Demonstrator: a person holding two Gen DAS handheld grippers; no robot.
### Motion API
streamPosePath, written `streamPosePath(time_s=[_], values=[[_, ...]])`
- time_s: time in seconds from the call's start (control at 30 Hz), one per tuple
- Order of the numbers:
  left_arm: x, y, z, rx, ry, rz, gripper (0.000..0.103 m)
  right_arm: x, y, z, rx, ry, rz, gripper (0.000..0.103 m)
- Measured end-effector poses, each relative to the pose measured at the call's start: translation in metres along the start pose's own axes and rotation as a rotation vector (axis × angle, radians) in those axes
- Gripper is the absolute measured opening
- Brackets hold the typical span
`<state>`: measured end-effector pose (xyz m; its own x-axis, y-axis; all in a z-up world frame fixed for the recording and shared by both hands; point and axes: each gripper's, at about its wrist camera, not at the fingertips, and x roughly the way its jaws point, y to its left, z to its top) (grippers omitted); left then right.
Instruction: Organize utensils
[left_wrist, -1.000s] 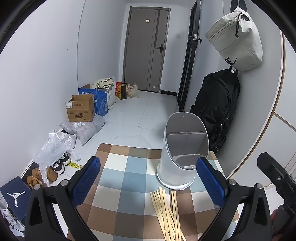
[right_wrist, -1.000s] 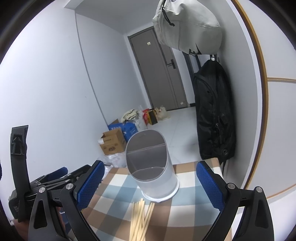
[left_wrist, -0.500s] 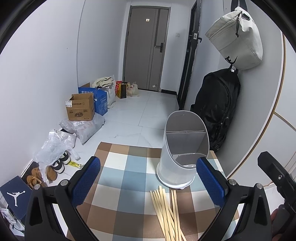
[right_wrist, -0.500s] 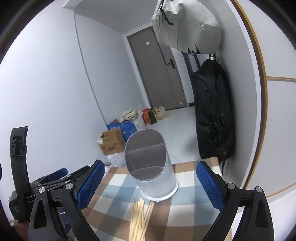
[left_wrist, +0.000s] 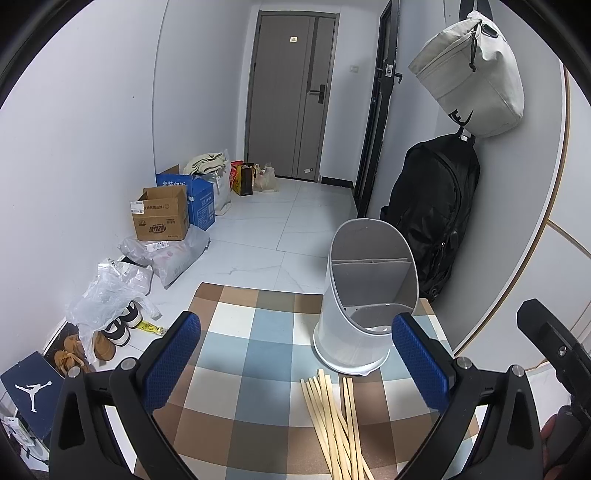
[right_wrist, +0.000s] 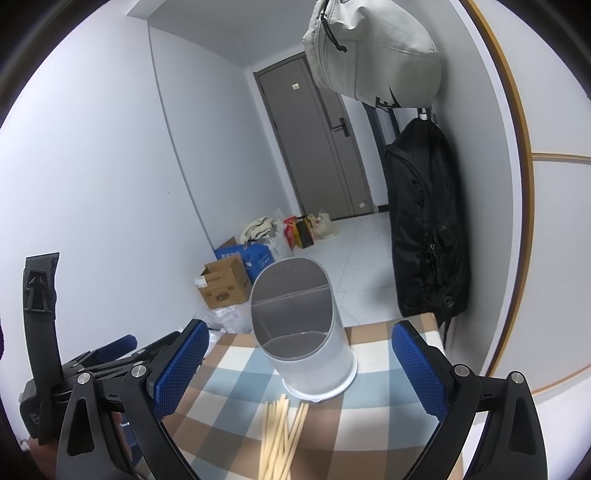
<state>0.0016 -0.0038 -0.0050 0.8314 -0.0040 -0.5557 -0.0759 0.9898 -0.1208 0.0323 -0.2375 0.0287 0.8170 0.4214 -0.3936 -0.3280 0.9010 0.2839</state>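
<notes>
The left gripper (left_wrist: 295, 365) is spread wide and holds nothing. The right gripper (right_wrist: 299, 365) is spread wide too, with nothing between its blue pads (right_wrist: 417, 373). A white holder (left_wrist: 364, 299) stands on the checked cloth (left_wrist: 236, 354), at about 1 o'clock from the left gripper. It has a wall inside that splits it. The chopsticks (left_wrist: 338, 421) lie flat in a loose bunch at 6 o'clock from the holder, tips just beside its base. A black backpack (left_wrist: 436, 206) hangs past the holder at 1 o'clock.
</notes>
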Motion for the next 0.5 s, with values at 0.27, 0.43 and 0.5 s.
streamPosePath(time_s=[0.27,0.43,0.5], values=[[0.0,0.0004,-0.0005,0.0,0.002,0.002,0.101,0.0005,0.0013,-0.0008,-0.001,0.004,0.001,0.1],[0.0012,0.0034,-0.0014,-0.002,0.012,0.001,0.101,0.001,0.0016,-0.0011,-0.002,0.005,0.001,0.1],[0.001,0.0036,-0.001,0.002,0.013,0.003,0.101,0.0015,0.002,-0.0015,-0.005,0.007,0.001,0.1]])
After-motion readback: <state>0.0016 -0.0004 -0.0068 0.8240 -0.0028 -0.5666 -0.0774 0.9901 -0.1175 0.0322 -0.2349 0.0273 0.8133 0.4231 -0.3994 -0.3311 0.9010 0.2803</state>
